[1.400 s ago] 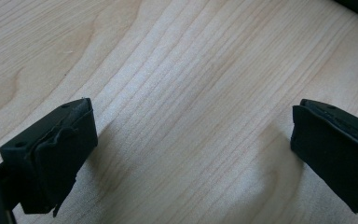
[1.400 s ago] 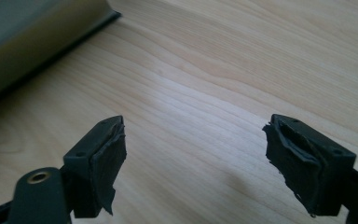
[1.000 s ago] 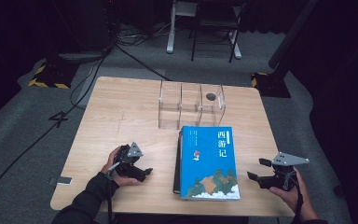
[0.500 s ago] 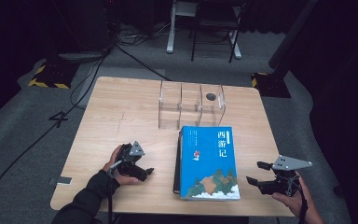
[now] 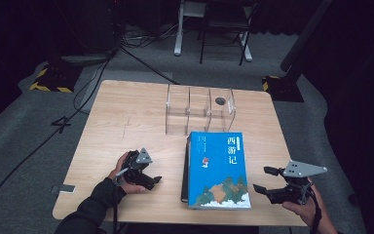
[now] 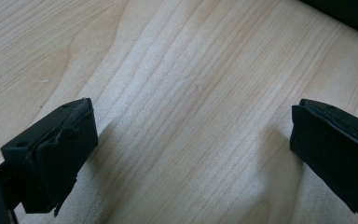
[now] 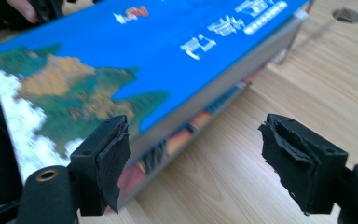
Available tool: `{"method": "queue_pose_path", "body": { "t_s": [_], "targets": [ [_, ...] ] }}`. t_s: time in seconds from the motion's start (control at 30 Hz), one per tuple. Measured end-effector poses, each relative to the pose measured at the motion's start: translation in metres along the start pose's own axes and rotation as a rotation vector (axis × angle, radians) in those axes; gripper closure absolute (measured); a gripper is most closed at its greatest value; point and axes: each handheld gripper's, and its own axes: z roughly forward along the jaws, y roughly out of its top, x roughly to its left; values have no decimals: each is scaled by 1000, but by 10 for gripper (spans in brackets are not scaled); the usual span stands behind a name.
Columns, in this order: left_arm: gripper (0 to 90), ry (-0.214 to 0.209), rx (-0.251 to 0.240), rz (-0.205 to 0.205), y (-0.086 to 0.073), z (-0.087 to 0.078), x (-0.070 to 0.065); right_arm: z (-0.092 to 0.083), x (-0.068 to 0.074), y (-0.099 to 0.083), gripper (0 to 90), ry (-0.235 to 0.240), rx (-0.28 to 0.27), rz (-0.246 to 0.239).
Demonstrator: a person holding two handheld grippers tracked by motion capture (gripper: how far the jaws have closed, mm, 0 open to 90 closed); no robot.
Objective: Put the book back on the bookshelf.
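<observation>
While both grippers stand wide open and empty, the blue book [image 7: 135,60] lies beyond the right gripper [image 7: 193,154], its lower corner hidden behind one jaw. Between the left gripper [image 6: 193,140] jaws: bare table [image 6: 191,70]. A second book beneath is mostly covered.

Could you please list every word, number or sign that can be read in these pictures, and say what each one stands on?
"西游记": large white characters on the blue cover of the top book, down its right side.
"4": a dark mark on the grey floor left of the table.
Small white lines on the cover's upper left and a narrow strip beside the title: too small to read.
Spine of the lower book: coloured print, too blurred to read.
</observation>
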Motion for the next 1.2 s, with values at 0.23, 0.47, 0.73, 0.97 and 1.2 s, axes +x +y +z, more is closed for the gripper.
{"method": "queue_pose_path", "body": {
  "t_s": [0.23, 0.47, 0.73, 0.97, 1.2],
  "targets": [
    [71, -11, -8, 17, 4, 1, -3, 11, 13, 15, 238, 40, 23, -25],
    [164, 5, -39, 28, 13, 0, -6, 22, 16, 22, 227, 77, 74, -24],
    [191, -26, -93, 70, 41, -6, -9, 41, 8, 19, 159, 143, 165, 45],
    [192, -45, -106, 123, 72, 7, -21, 49, -4, 16, 152, 240, 172, 105],
    [215, -57, -103, 132, 88, 20, -25, 52, -3, 15, 157, 264, 151, 89]
  ]
}}
